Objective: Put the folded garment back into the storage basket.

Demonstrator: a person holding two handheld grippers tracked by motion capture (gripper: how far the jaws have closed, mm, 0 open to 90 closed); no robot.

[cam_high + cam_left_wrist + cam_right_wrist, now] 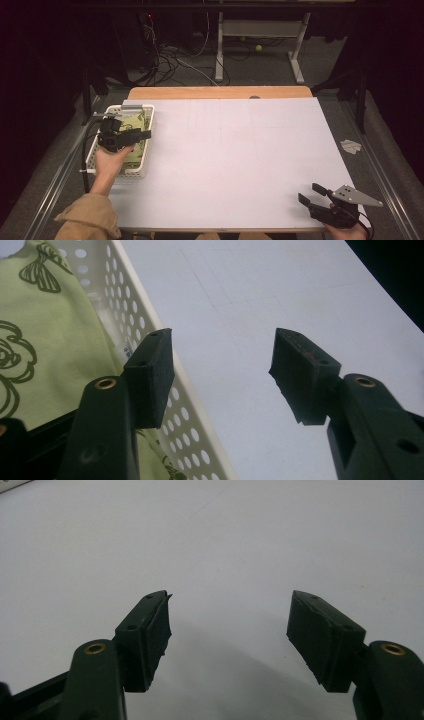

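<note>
A white perforated basket (148, 150) stands at the table's left edge and holds a light green cloth (134, 122) printed with dark flowers. A hand holds my left gripper (142, 135) just above the basket, jaws pointing right toward its inner wall. In the left gripper view the gripper (222, 347) is open: one jaw hangs over the cloth (45, 340) and the basket wall (130, 310), the other over the white table. Nothing is gripped. My right gripper (308, 192) rests low at the table's front right corner. Its jaws (230, 610) are open over bare white surface.
A white sheet (235, 155) covers the table, with a wooden strip (220, 92) showing along the far edge. Beyond it are dark floor, loose cables (170, 60) and a white desk frame (260, 30). A grey scrap (351, 146) lies on the floor at right.
</note>
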